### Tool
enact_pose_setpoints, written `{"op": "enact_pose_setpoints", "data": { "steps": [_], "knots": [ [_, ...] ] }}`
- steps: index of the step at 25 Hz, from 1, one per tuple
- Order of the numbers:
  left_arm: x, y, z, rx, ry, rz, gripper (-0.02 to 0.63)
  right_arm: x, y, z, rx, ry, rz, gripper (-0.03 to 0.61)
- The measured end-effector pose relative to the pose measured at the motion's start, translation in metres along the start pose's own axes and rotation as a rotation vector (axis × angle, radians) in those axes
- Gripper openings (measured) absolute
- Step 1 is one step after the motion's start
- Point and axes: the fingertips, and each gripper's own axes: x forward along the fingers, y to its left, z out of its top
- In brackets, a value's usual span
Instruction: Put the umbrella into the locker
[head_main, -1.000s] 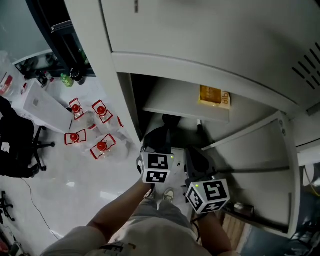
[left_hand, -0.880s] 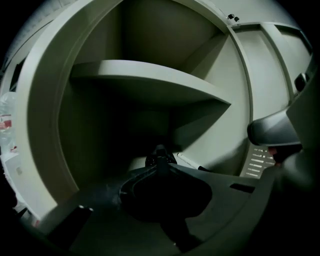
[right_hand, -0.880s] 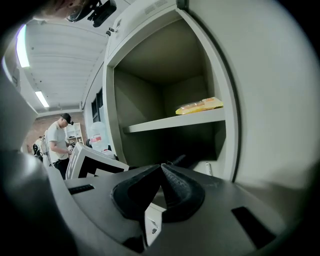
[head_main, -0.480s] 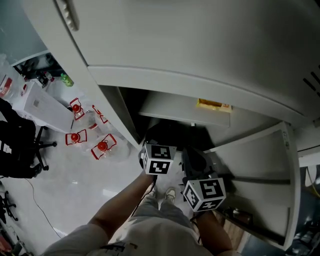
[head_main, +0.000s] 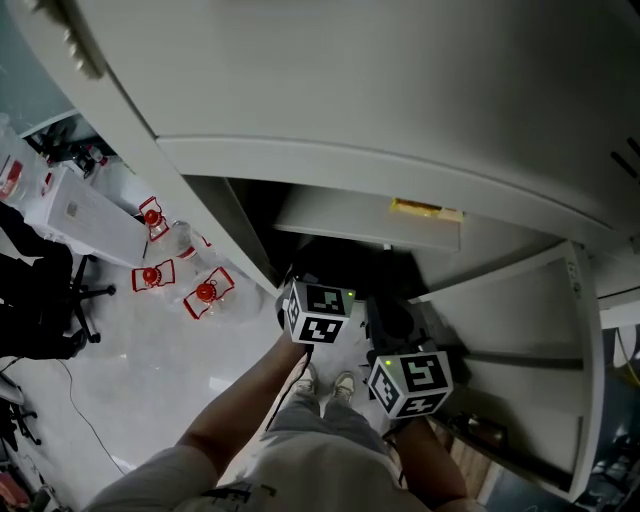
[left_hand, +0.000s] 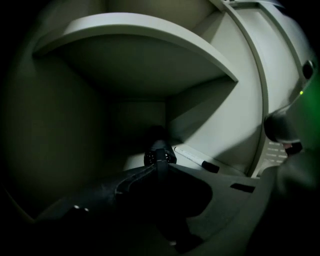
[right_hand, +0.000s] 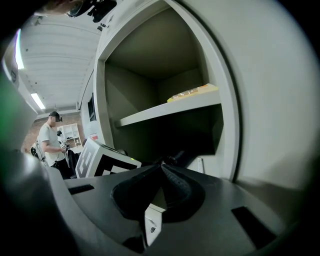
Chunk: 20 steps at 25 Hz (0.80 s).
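The black folded umbrella (left_hand: 160, 156) lies end-on on the floor of the locker's lower compartment (left_hand: 135, 160), under the shelf (head_main: 370, 215). My left gripper (left_hand: 160, 167) reaches into that compartment. Its jaws are nearly together, with the tips pinching a narrow black piece at the umbrella's near end. In the head view only its marker cube (head_main: 320, 312) shows, and the tips are lost in the dark. My right gripper (right_hand: 161, 166) is shut on nothing, just outside the opening to the right, marker cube (head_main: 412, 383) up.
A white marker pen (left_hand: 195, 159) lies on the compartment floor beside the umbrella. A yellow packet (head_main: 427, 210) sits on the shelf. The locker door (head_main: 520, 330) stands open at right. Red-labelled bottles (head_main: 205, 293), a white box (head_main: 85, 215) and a black chair (head_main: 35, 300) are on the left.
Both grippers have sunk a little toward the lower compartment, the left one going deeper in. The head view has tipped, so the locker front fills more of the frame.
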Motion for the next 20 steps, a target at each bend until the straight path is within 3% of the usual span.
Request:
{"op": "enact_pose_setpoints", "data": {
  "steps": [4,7,8,20],
  "knots": [
    [0.001,-0.003,0.0,0.027,-0.036,-0.016,0.024,0.001,0.0,-0.003,-0.004,0.004,-0.001,0.008],
    [0.003,-0.006,-0.003,-0.002,-0.042,-0.059,0.131,0.001,-0.001,-0.006,-0.006,0.011,-0.002,0.008],
    [0.002,-0.006,-0.003,-0.007,-0.048,-0.069,0.14,0.001,-0.002,-0.007,-0.006,0.012,-0.002,0.008],
    [-0.04,-0.017,0.021,0.051,-0.137,-0.086,0.15,-0.012,0.005,0.003,-0.033,-0.015,-0.001,0.008]
  ]
}}
